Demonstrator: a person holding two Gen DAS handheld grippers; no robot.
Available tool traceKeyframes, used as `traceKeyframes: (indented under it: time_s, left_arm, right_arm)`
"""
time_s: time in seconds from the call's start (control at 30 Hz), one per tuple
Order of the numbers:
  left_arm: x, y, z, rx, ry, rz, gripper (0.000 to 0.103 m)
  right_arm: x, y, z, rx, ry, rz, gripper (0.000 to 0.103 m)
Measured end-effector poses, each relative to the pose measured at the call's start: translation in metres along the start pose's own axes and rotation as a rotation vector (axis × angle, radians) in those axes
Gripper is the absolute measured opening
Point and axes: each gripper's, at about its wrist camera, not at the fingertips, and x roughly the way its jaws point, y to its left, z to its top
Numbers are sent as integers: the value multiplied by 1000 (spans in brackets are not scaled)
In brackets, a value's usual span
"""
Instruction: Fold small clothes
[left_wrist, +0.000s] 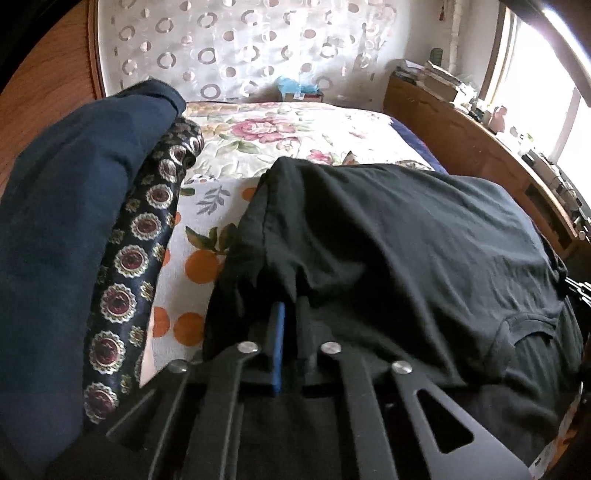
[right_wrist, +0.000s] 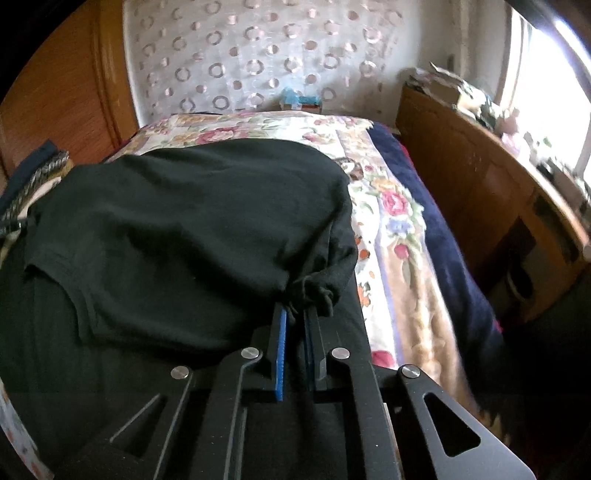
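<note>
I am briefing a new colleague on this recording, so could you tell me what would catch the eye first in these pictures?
The black garment fills the middle of both views, lifted over the floral bedspread with an edge pinched in the left gripper and another in the right gripper. At the left, a navy cloth lies over a medallion-patterned fabric.

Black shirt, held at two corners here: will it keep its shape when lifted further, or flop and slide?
Probably floppy: the black shirt bunches into creases where the left gripper and right gripper pinch it. It likely sags between them, since its middle drapes in soft folds. It looks light, and the matte knit seems unlikely to slip.
</note>
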Motion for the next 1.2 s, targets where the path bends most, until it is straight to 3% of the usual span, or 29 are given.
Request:
traceKeyframes:
  time_s: [0.2,0.47,0.67,1.2]
  left_arm:
    - [-32,-6,3,42,-108,-1,3]
    - [-74,-1,6,25,-226,-21,2]
    - [-106,5,-2,16,-296,-34,2]
    - [-156,4,-63,5,-330,-51,2]
  right_arm:
    - [-22,-12,10,10,-103,2,8]
    - [-50,-21,16,8,-216,9,7]
    - [-69,-21,-3,17,-279,19,7]
    - [-111,-24,-65,4,-266,67,7]
